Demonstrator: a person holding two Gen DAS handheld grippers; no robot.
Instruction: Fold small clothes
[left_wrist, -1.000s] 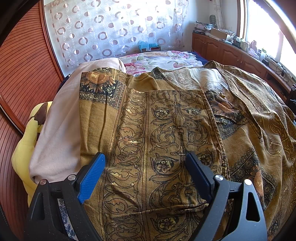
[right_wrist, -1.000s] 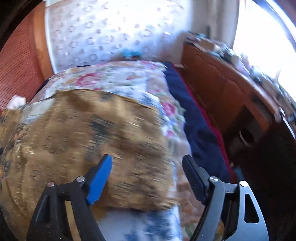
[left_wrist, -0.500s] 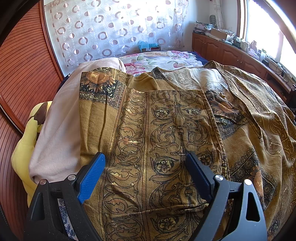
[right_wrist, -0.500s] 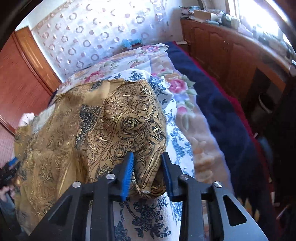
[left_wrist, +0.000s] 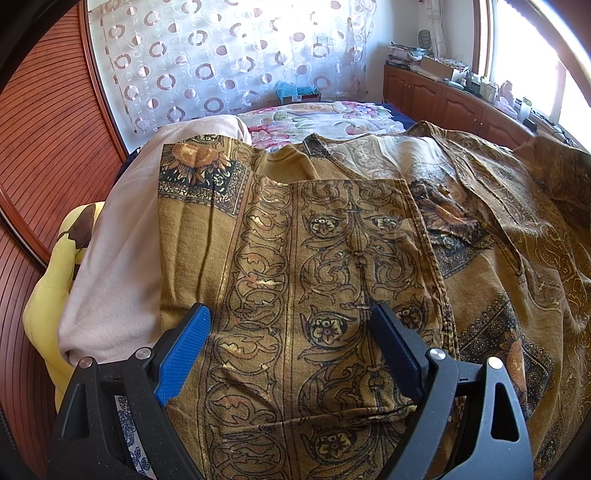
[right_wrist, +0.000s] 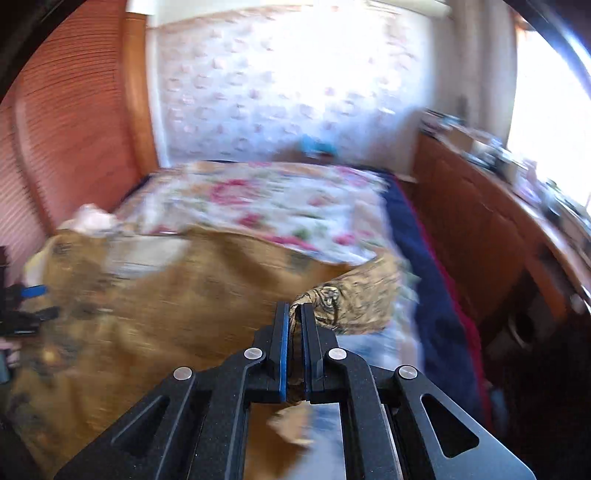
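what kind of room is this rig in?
Most likely a home bedroom: a bed with a floral bedspread, a circle-patterned curtain behind it, and wooden cabinets under a window.

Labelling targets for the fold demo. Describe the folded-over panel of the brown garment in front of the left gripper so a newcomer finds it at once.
Start at the bed below the circle-print curtain. The ochre printed garment is spread over its near end. The folded panel is the rectangular flap lying on top, straight ahead of the open left gripper. Its straight edges and vertical black scrollwork bands set it apart from the rumpled cloth to its right.
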